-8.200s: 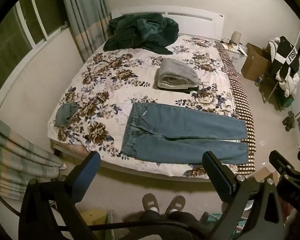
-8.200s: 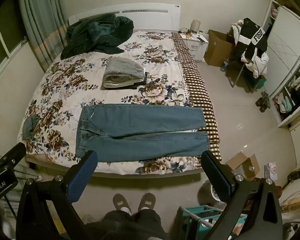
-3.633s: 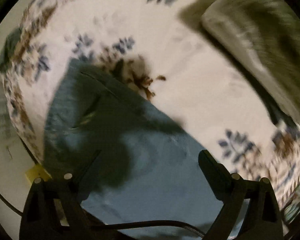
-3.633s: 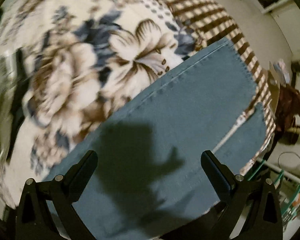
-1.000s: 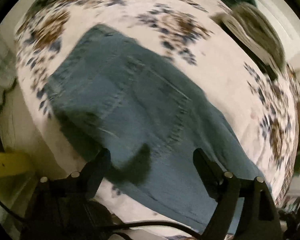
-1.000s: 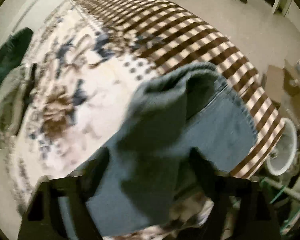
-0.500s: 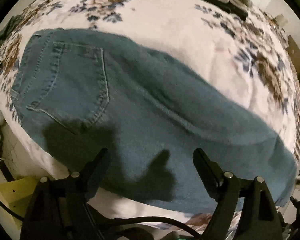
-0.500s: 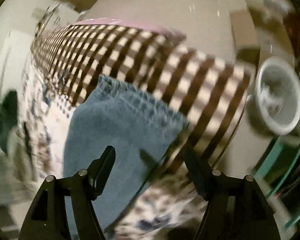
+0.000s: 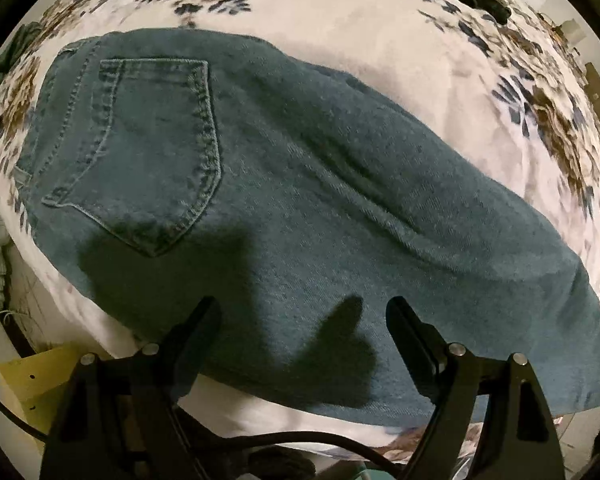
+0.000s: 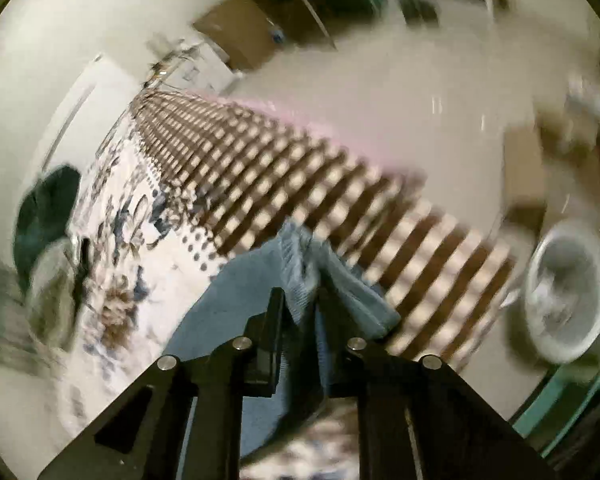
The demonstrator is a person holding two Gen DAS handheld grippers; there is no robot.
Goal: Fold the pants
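Note:
Blue jeans (image 9: 300, 200) lie on the floral bed, folded lengthwise with one leg over the other and a back pocket (image 9: 148, 152) facing up at the left. My left gripper (image 9: 302, 312) is open and empty, hovering just above the near edge of the jeans at mid-thigh. In the blurred right wrist view, my right gripper (image 10: 300, 304) is shut on the bunched leg hems of the jeans (image 10: 300, 268), near the bed's checked foot end.
The floral bedspread (image 9: 380, 40) surrounds the jeans. A brown checked sheet (image 10: 300, 184) covers the foot of the bed. A white bucket (image 10: 568, 292) stands on the floor to the right. A cardboard box (image 10: 240, 36) and a green garment (image 10: 44, 208) lie farther off.
The right gripper has closed on the leg hems, which were lying flat half a second ago. The left gripper has come a little closer to the jeans and stays open.

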